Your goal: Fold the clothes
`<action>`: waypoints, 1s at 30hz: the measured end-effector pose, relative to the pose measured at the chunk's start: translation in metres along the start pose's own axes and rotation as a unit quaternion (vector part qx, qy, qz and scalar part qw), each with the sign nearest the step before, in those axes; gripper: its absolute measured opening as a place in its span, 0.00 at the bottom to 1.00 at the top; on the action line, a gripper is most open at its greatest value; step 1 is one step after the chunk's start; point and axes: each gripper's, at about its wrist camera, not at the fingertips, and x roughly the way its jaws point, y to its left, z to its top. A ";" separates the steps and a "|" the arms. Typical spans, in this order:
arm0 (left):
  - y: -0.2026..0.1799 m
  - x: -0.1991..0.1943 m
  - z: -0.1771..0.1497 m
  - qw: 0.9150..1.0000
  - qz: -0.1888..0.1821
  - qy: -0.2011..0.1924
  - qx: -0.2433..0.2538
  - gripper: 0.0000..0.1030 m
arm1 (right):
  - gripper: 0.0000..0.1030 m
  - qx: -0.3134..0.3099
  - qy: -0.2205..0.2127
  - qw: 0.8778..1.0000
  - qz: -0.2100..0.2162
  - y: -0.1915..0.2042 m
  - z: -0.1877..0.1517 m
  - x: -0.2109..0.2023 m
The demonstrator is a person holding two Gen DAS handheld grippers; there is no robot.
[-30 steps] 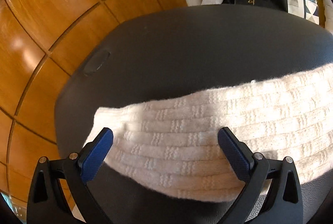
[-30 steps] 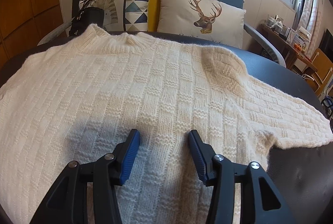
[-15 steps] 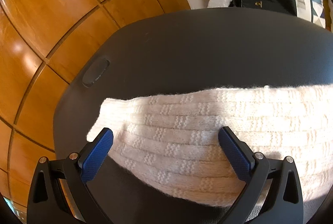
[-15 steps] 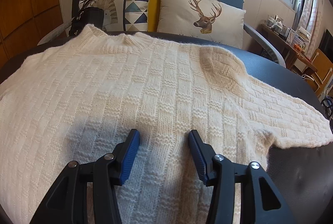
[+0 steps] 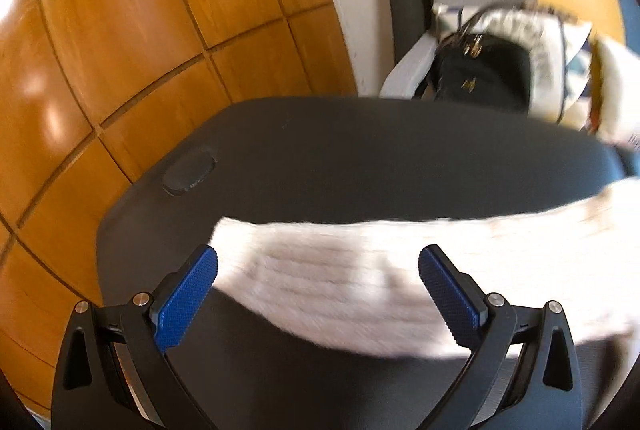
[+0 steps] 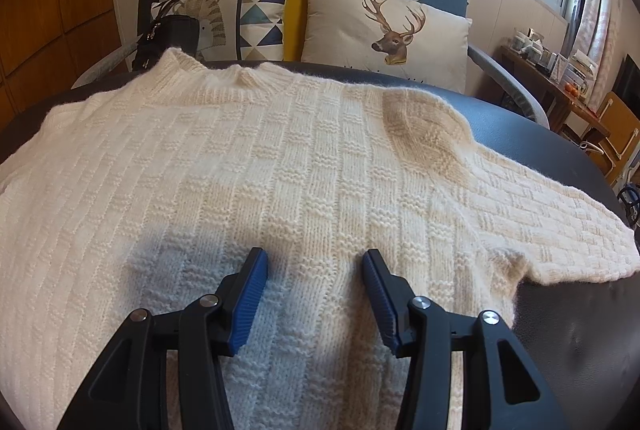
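Observation:
A cream knitted sweater lies spread flat on the dark table, collar at the far edge, one sleeve stretched out to the right. My right gripper hovers just over the sweater's lower body, jaws open, nothing between the blue pads. In the left wrist view the other sleeve lies across the dark table, its cuff end near the left pad. My left gripper stands wide open above that sleeve, and the view is blurred.
Behind the table stands a sofa with a deer cushion, a triangle-pattern cushion and a black handbag. Wood panelling runs along the left. An oval cap sits in the table's left corner. A cluttered side table is far right.
The left gripper has lifted and tilted, so the sleeve sits lower in its view and more of the sofa and bag show. The right gripper and the sweater body have not moved.

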 end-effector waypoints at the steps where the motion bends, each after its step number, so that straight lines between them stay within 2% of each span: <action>1: -0.008 -0.013 -0.005 1.000 -0.020 -0.003 -0.003 0.99 | 0.48 0.000 0.000 1.000 0.000 0.000 0.000 0.000; 4: -0.045 -0.046 -0.022 0.996 -0.089 0.000 0.002 0.99 | 0.49 -0.001 0.000 1.000 0.001 0.000 0.000 0.000; 8: -0.112 -0.082 -0.052 0.985 -0.171 0.014 0.036 0.99 | 0.49 0.001 0.000 1.000 0.005 0.000 0.000 0.000; 13: -0.173 -0.090 -0.088 0.979 -0.160 0.034 0.122 0.99 | 0.49 0.003 0.004 1.000 0.010 -0.002 0.001 -0.001; 15: -0.178 -0.079 -0.102 0.979 -0.135 0.049 0.147 0.99 | 0.48 -0.002 0.005 1.000 0.005 -0.003 0.000 -0.002; 18: -0.155 -0.065 -0.102 0.977 -0.178 0.086 0.084 1.00 | 0.49 0.001 0.002 1.000 -0.009 -0.005 -0.001 -0.003; 21: -0.150 -0.063 -0.098 0.974 -0.192 0.098 0.075 1.00 | 0.50 0.010 0.006 1.000 0.005 -0.009 0.000 -0.001; 23: -0.153 -0.069 -0.094 0.974 -0.190 0.093 0.082 0.98 | 0.53 0.019 0.016 0.999 0.035 -0.016 0.003 -0.002; 25: -0.156 -0.091 -0.090 0.974 -0.207 0.065 0.070 0.97 | 0.50 0.040 0.015 0.997 0.067 -0.032 0.001 -0.015; 28: -0.167 -0.122 -0.084 0.966 -0.249 0.029 0.058 0.97 | 0.51 0.098 0.001 0.992 0.084 -0.057 -0.015 -0.041; 30: -0.193 -0.141 -0.088 0.961 -0.263 0.019 0.089 0.97 | 0.51 0.118 0.010 0.989 0.088 -0.063 -0.028 -0.047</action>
